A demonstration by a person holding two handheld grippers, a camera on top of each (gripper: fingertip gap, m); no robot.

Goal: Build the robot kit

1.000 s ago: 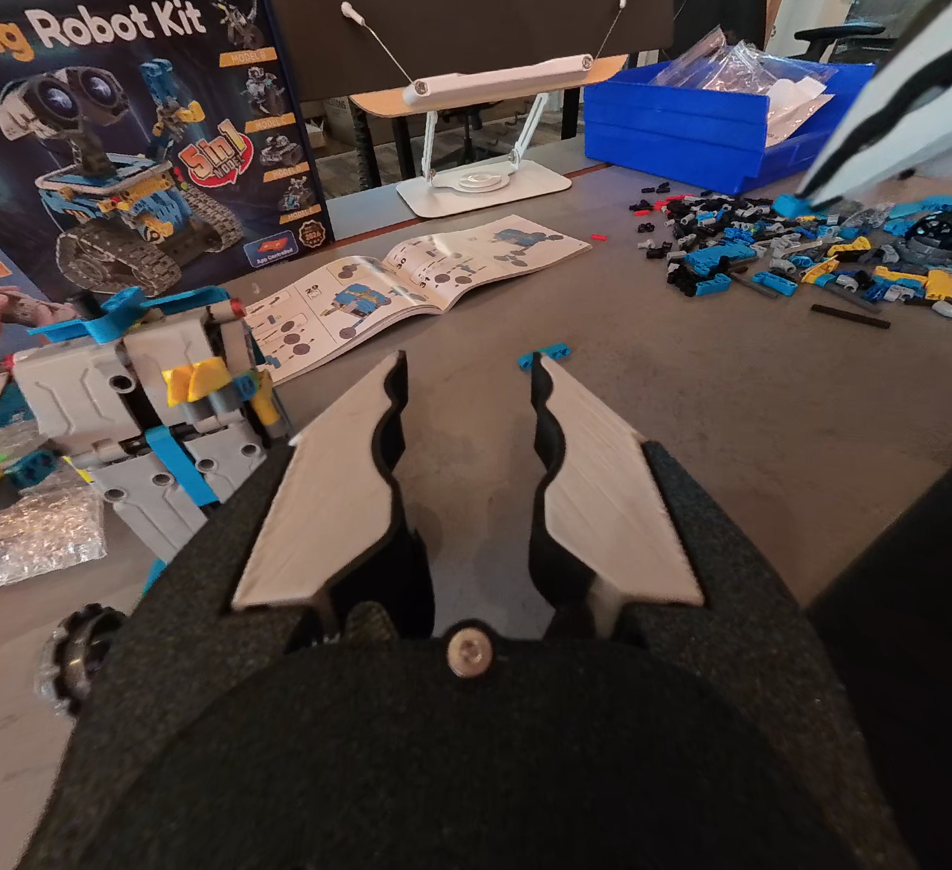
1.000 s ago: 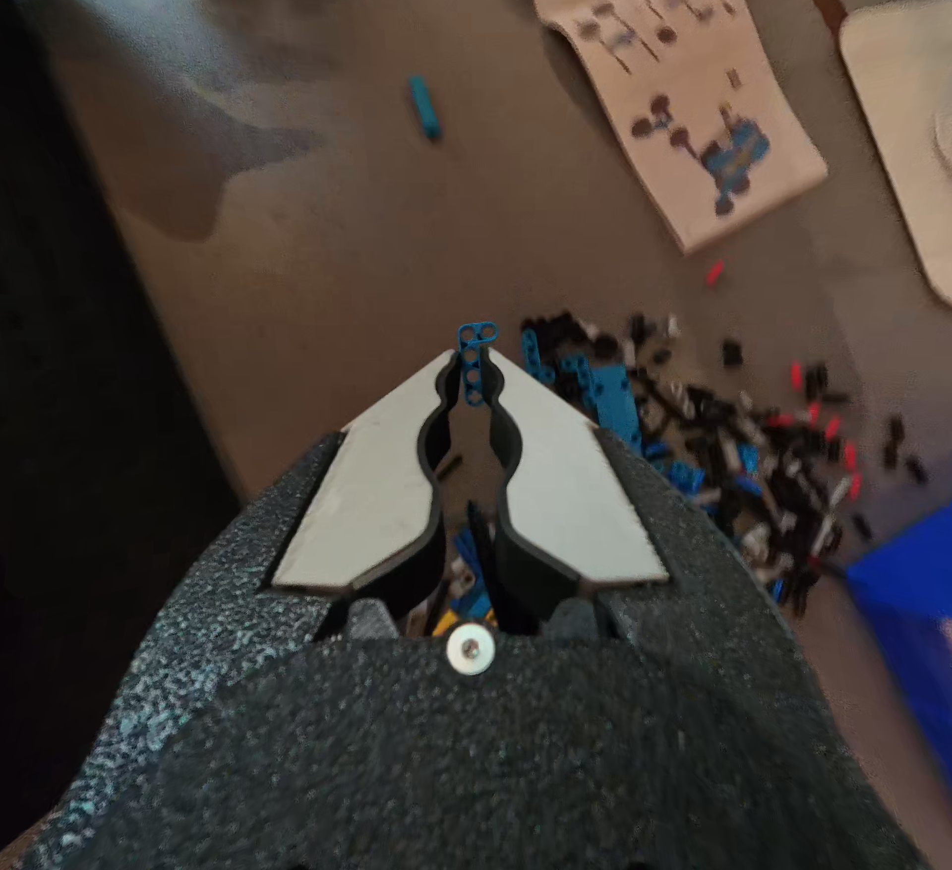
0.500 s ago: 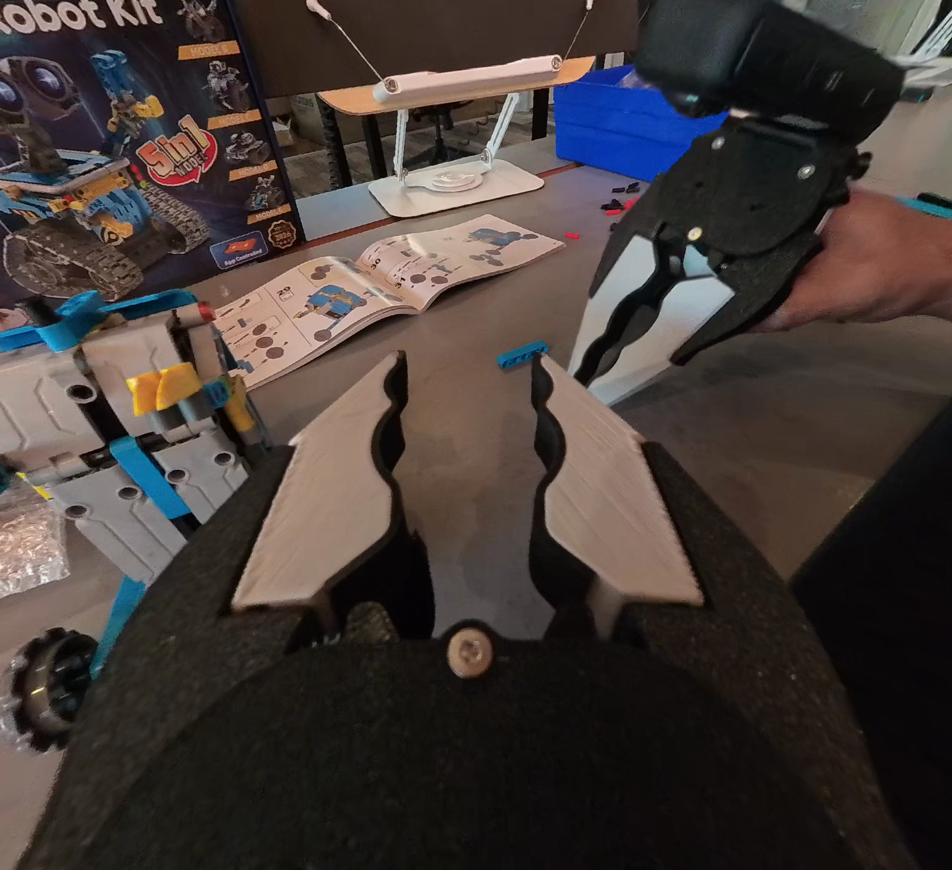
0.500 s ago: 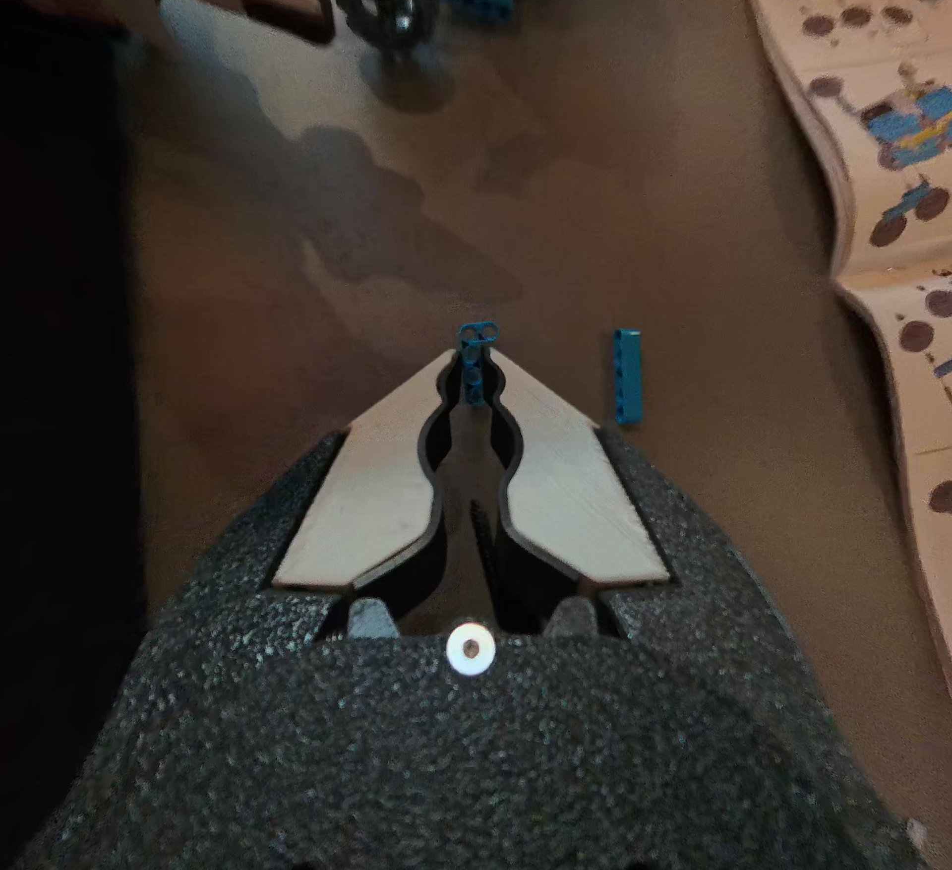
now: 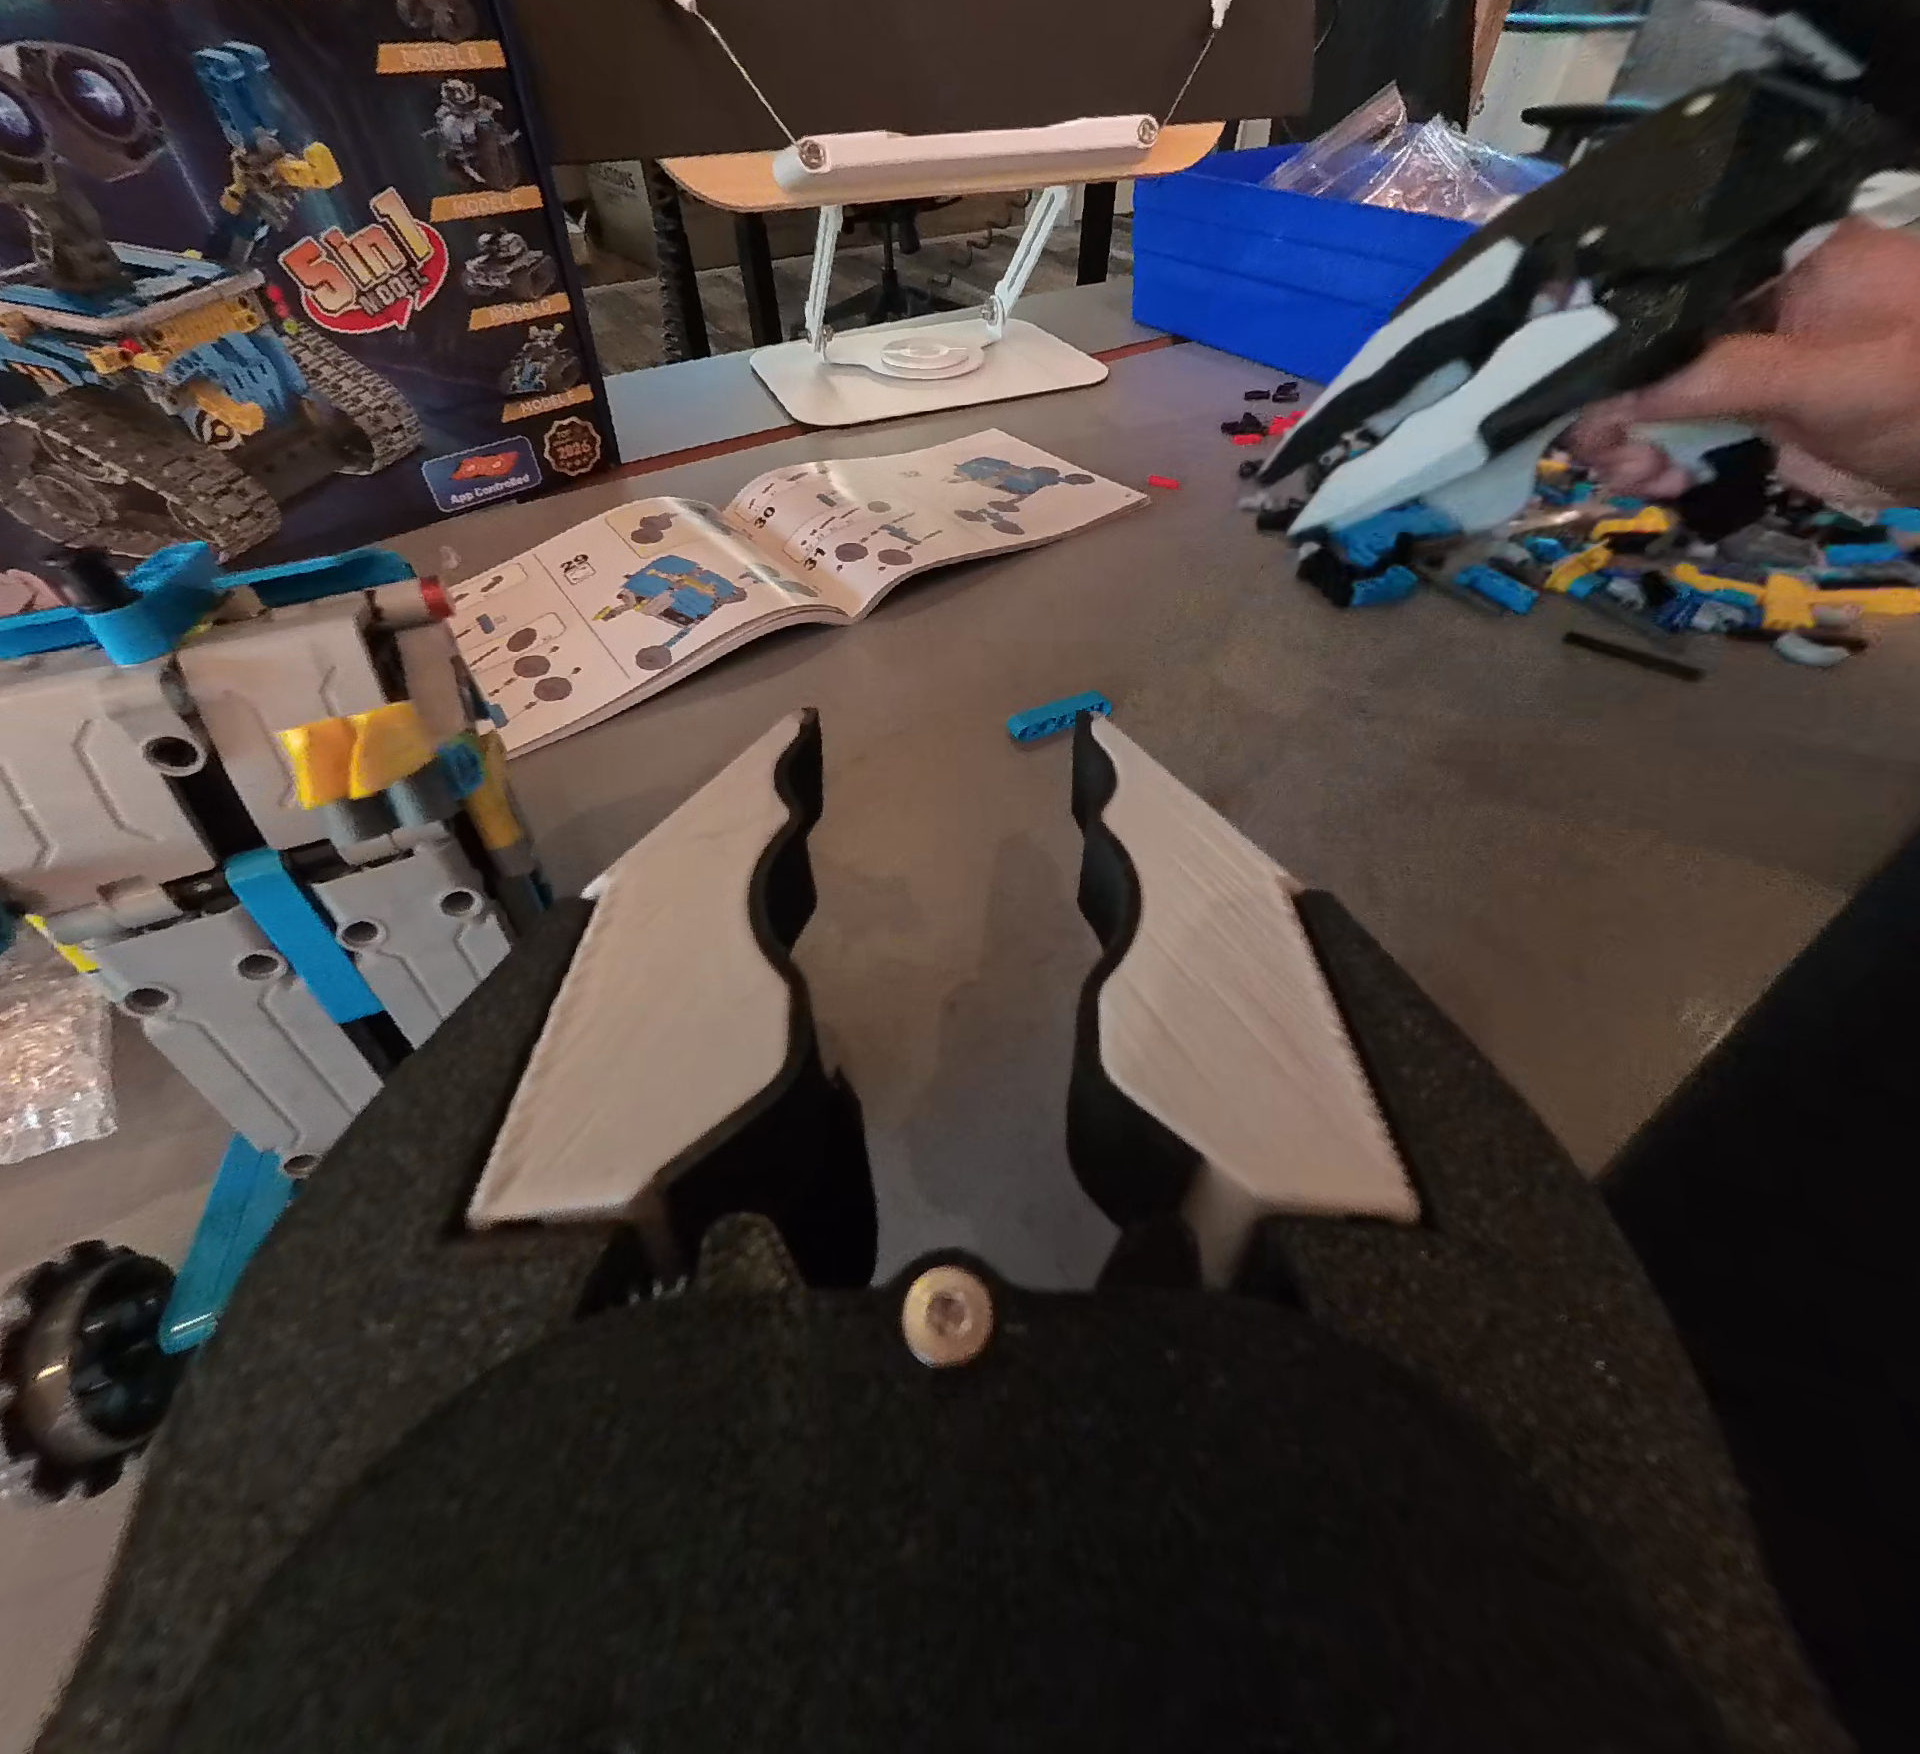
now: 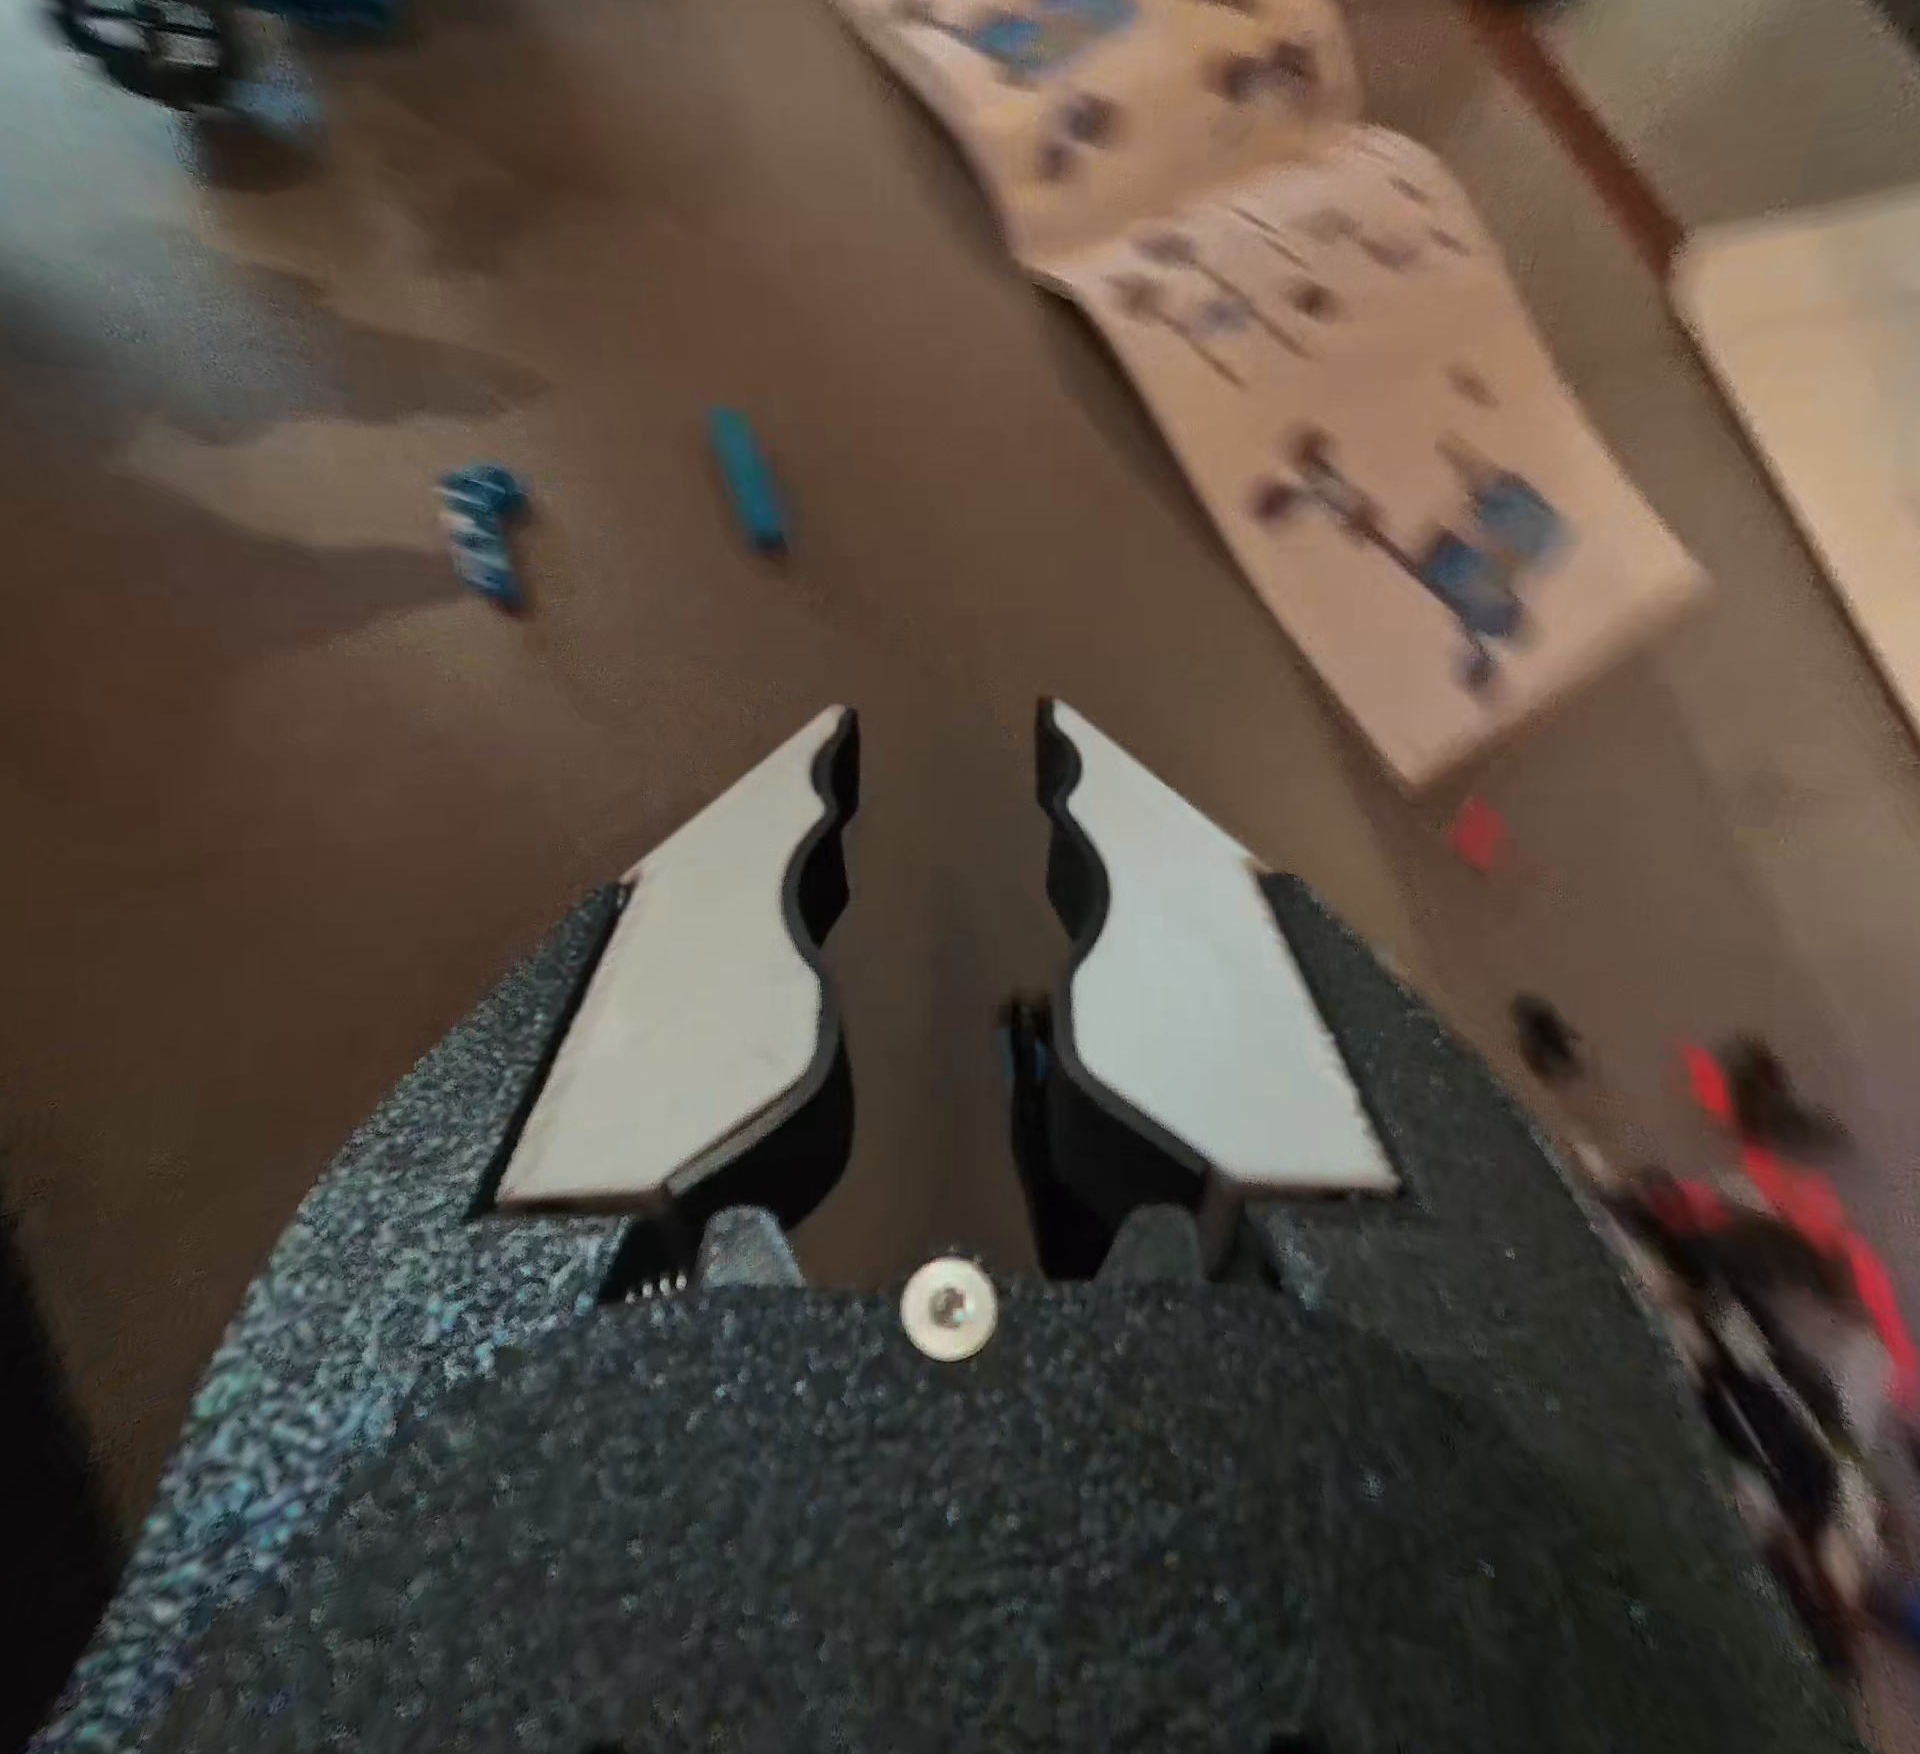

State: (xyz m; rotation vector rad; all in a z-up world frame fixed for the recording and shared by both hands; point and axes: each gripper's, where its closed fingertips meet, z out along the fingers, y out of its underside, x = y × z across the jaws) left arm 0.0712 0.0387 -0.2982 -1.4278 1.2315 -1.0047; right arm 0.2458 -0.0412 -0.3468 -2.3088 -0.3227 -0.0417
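My left gripper (image 5: 943, 728) is open and empty, low over the grey table (image 5: 1351, 821). A blue beam (image 5: 1055, 717) lies on the table just beyond its right fingertip. A partly built grey and blue robot model (image 5: 208, 831) stands to its left. My right gripper (image 6: 945, 717) is open and empty above the table. In the blurred right wrist view a small blue holed piece (image 6: 480, 541) lies on the table ahead and to its left, next to the blue beam (image 6: 748, 478). The left wrist view shows the right gripper (image 5: 1283, 499) over the pile of loose parts (image 5: 1662, 572).
An open instruction booklet (image 5: 790, 551) lies mid-table. The kit box (image 5: 260, 198) stands at the back left, a white stand (image 5: 935, 364) behind the booklet, a blue bin (image 5: 1268, 270) at the back right. A black wheel (image 5: 73, 1361) and a plastic bag (image 5: 42, 1070) lie at the left.
My right gripper carried the small blue holed piece towards the model, opened and let it go on the table, then swung back to the parts pile. The left gripper stayed open and barely moved.
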